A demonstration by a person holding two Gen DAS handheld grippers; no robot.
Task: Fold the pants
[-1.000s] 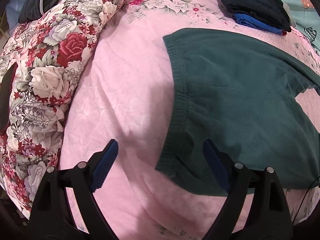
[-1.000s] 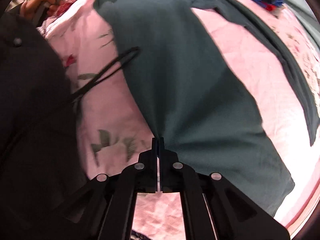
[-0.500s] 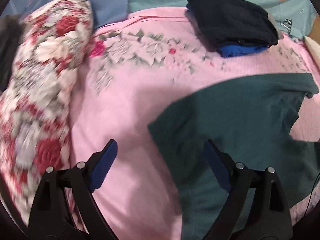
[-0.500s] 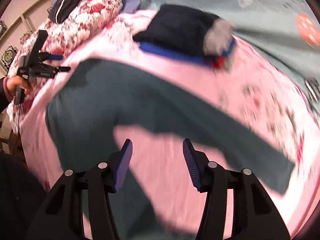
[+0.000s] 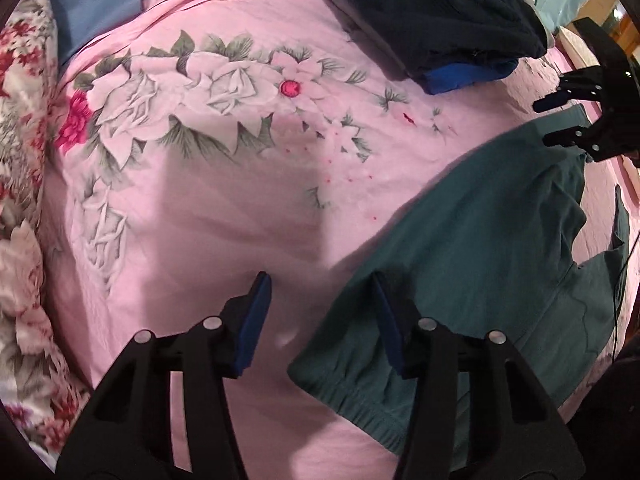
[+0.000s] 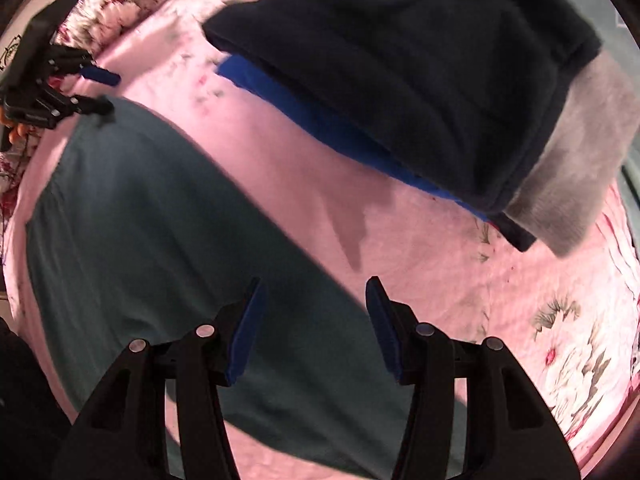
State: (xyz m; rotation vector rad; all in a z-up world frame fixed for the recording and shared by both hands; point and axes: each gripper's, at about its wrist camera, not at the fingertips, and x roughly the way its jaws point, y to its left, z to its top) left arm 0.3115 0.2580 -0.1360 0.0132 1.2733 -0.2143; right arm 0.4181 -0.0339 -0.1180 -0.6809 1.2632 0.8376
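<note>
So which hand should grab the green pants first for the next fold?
Probably left. The left hand-held gripper is open right at the green pants waistband corner. The right hand-held gripper, also open, hangs over the middle of a leg.

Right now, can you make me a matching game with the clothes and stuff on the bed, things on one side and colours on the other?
Things:
1. pants
2. bedsheet
3. top garment of the folded stack
4. garment at the side of that stack

Colours:
A. grey
B. dark green
C. navy, almost black
D. pink with flowers

Pairs: 1-B, 2-D, 3-C, 4-A

Bonus: both claws, the left claw and the right claw, are open and hold nothing.
</note>
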